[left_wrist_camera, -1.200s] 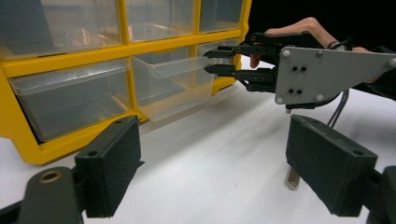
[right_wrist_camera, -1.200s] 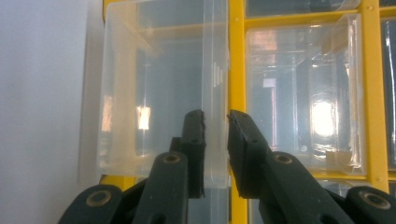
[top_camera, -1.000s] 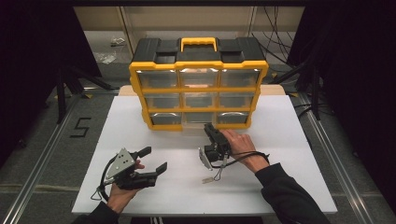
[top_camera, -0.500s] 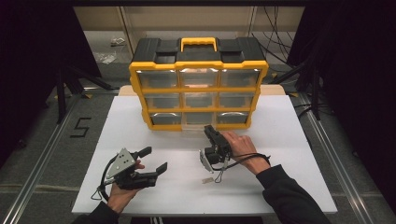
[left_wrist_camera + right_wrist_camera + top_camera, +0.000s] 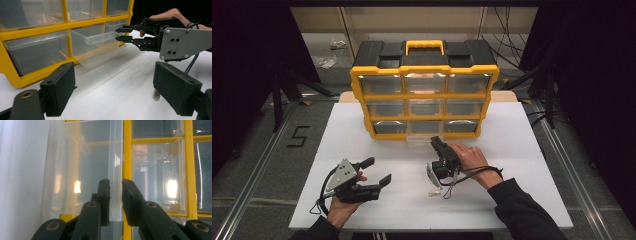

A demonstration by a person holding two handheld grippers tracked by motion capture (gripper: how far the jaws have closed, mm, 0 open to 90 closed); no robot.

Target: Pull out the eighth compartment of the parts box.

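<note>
While the left gripper (image 5: 379,172) rests idle on the white table (image 5: 522,150) with its jaws spread wide and nothing between them, the right gripper (image 5: 435,143) is engaged at the yellow organizer (image 5: 424,92). Its target is the clear drawer (image 5: 96,43) in the middle of the bottom row, which stands partly pulled out of its slot toward the person.

In the right gripper view, the two black jaws straddle the drawer's front lip (image 5: 115,170), one on either side. They are narrowed to a small gap around the clear plastic, and the pads appear to be at the lip; whether they actually press on it cannot be told with certainty. The left gripper view confirms the arrangement from the side: the right gripper's jaws, one above the other, meet the drawer's upper front edge.

The governing relation is as follows. The drawer lies directly ahead of the right jaws, and its sliding axis runs from the organizer straight back toward the person, in line with the gripper. A pull or push along that axis would move the drawer without binding; any sideways drift would likely cock it in the frame.

The right hand (image 5: 469,156) is much nearer; the left gripper is well apart, down the table. A small pale item (image 5: 433,191) lies on the table beneath the right hand; its nature cannot be made out.
</note>
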